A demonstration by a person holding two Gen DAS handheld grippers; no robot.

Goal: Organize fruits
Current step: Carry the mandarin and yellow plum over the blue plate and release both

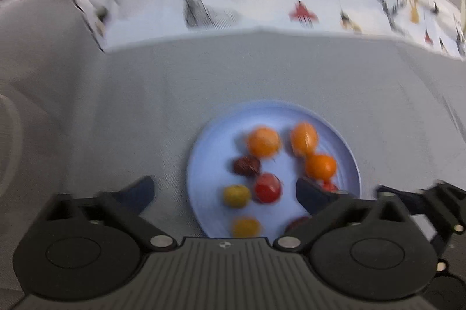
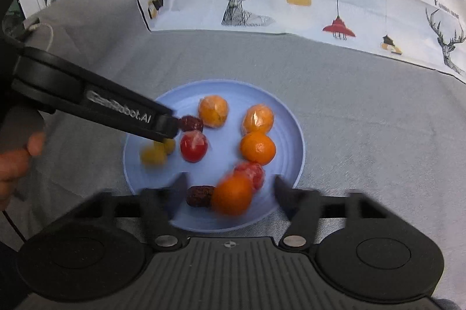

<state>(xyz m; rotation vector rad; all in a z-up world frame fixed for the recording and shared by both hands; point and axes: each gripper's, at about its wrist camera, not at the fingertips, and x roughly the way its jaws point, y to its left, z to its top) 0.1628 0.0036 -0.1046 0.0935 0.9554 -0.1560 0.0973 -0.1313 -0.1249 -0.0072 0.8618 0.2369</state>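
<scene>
Left claw [image 1: 224, 193] and right claw [image 2: 230, 187] both wide apart, empty — over the fruit-laden blue plate [image 2: 291, 123].

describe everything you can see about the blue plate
The blue plate is round and pale blue, smooth like plastic or glazed ceramic, with faint concentric rings and a low raised rim. It lies flat on grey fabric, in front of a printed deer-and-lamp cloth. It holds small fruits: four oranges, two red, two yellow and two dark wrinkled ones, some in clear wrap. The left gripper reaches over its left side; the right gripper hovers open over its near edge.
</scene>
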